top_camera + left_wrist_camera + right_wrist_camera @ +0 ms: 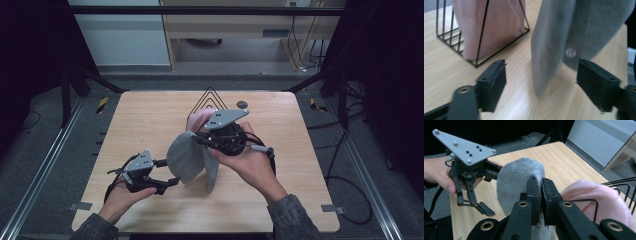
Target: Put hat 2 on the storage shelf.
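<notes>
Item: grey cloth (187, 157), limp and light, we judge. Our right gripper (541, 195) jaws pinch its top fold; left gripper (541, 85) jaws spread around its hanging edge, our likeliest second hold.

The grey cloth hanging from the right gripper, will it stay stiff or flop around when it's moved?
Probably floppy: the grey cloth droops in loose folds below the right gripper, whose jaws pinch its top edge. It looks light, since that small pinch carries all of it. Its lower edge would likely drag or sway near the table, so the open left gripper may need to steady it.
</notes>
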`<state>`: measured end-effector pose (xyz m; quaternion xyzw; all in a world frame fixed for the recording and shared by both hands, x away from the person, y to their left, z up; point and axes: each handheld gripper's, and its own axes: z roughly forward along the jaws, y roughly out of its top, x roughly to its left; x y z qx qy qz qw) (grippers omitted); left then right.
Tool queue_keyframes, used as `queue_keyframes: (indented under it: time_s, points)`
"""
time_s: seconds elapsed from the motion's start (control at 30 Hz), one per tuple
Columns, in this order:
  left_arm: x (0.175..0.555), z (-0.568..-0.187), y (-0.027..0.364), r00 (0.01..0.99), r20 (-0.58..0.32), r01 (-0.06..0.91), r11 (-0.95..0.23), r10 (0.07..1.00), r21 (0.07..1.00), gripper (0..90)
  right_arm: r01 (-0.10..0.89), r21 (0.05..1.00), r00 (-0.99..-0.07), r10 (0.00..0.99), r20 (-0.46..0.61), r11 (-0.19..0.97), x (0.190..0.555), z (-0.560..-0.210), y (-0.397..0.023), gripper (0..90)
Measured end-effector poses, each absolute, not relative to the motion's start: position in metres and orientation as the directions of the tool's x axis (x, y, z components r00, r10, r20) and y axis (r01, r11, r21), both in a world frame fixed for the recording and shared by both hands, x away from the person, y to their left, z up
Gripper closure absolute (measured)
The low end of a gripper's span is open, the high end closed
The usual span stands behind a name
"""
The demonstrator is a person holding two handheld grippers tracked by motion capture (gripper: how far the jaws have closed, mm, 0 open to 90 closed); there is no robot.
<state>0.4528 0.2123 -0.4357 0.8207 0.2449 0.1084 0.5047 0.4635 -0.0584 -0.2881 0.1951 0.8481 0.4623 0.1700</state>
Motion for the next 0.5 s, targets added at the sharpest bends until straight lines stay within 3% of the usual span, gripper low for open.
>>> queue_keyframes:
  time_s: [0.1, 0.23, 0.33, 0.5]
  points:
    - [0.452, -0.436, 0.203, 0.864, -0.05, 0.278, -0.393, 0.5, 0.877, 36.5, 0.176, 0.853, -0.868, 0.487, -0.101, 0.491, 0.463, -0.292, -0.057, 85.6]
    - [0.451, -0.434, 0.197, 0.867, -0.03, 0.279, -0.435, 0.497, 0.856, 63.6, 0.183, 0.855, -0.865, 0.492, -0.095, 0.486, 0.463, -0.296, -0.061, 85.6]
    - [0.45, -0.427, 0.197, 0.869, -0.044, 0.285, -0.425, 0.493, 0.859, 78.9, 0.195, 0.859, -0.857, 0.508, -0.085, 0.474, 0.463, -0.299, -0.071, 85.6]
    - [0.451, -0.404, 0.192, 0.874, -0.032, 0.274, -0.437, 0.485, 0.857, 85.3, 0.227, 0.861, -0.831, 0.551, -0.073, 0.456, 0.464, -0.302, -0.096, 85.6]
